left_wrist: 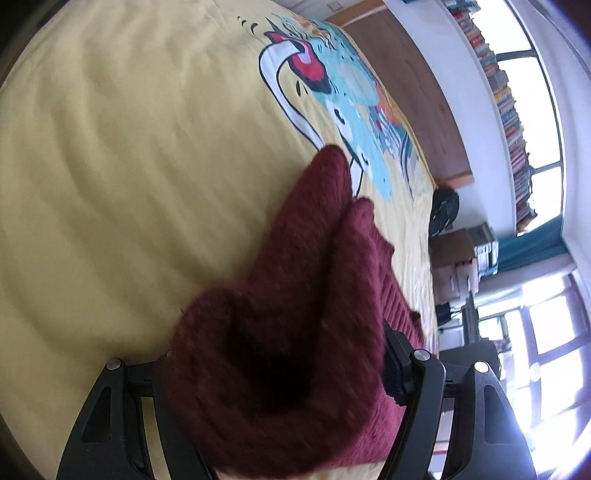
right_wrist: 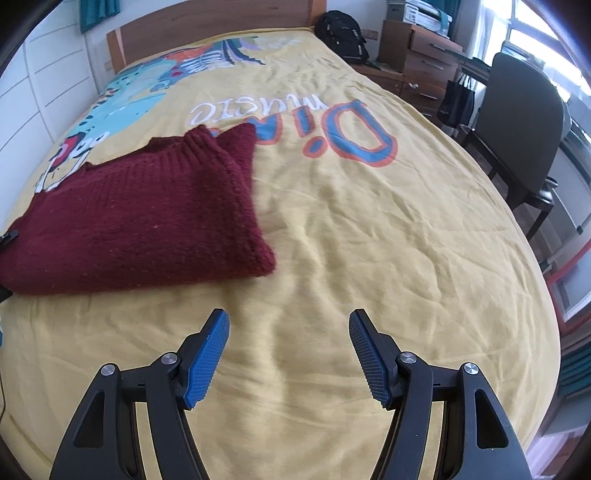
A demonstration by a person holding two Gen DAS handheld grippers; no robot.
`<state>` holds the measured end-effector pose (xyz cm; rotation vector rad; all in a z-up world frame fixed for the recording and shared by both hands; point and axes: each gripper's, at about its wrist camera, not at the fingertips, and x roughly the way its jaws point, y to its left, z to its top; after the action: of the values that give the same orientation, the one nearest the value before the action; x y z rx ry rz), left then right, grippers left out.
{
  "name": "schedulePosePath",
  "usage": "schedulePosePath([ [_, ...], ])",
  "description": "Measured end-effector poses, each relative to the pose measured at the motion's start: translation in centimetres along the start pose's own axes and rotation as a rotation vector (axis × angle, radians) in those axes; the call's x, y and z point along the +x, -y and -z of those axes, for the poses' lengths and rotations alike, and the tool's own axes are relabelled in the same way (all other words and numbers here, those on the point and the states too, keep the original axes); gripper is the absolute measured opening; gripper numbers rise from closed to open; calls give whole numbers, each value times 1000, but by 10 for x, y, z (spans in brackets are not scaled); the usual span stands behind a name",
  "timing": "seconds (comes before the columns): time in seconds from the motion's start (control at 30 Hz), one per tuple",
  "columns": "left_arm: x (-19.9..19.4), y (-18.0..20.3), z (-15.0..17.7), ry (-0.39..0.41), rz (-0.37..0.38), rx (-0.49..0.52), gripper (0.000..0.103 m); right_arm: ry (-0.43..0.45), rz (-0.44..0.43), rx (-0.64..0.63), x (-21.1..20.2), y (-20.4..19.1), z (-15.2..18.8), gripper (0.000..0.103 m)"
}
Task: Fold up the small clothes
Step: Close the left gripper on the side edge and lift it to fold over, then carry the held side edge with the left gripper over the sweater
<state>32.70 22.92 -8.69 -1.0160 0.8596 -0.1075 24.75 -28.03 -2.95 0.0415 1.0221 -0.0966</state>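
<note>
A dark red knitted sweater [right_wrist: 129, 229] lies folded on the yellow printed bedspread [right_wrist: 369, 240], its ribbed collar toward the headboard. In the left wrist view a thick bunch of the sweater [left_wrist: 314, 258] fills the space between the jaws of my left gripper [left_wrist: 277, 350]. It presses against the right pad [left_wrist: 393, 369] and hides the left one, so the gripper is shut on the sweater. My right gripper [right_wrist: 289, 317] hovers over bare bedspread to the right of the sweater's near corner. It is open, with nothing between its blue pads.
A wooden headboard [right_wrist: 207, 26] ends the bed at the far side. To the bed's right stand a black backpack [right_wrist: 341, 33], wooden drawers [right_wrist: 424, 59] and a dark chair [right_wrist: 524, 122]. A shelf of books [left_wrist: 506, 110] and bright windows show in the left wrist view.
</note>
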Motion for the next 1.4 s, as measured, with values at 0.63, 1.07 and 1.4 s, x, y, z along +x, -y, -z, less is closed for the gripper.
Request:
schedulePosePath([
  [0.63, -2, 58, -9, 0, -56, 41, 27, 2, -53, 95, 5, 36, 21, 69],
  [1.07, 15, 136, 7, -34, -173, 93, 25, 26, -73, 203, -6, 87, 40, 69],
  [1.4, 56, 212, 39, -97, -80, 132, 24, 44, -60, 311, -14, 142, 62, 69],
])
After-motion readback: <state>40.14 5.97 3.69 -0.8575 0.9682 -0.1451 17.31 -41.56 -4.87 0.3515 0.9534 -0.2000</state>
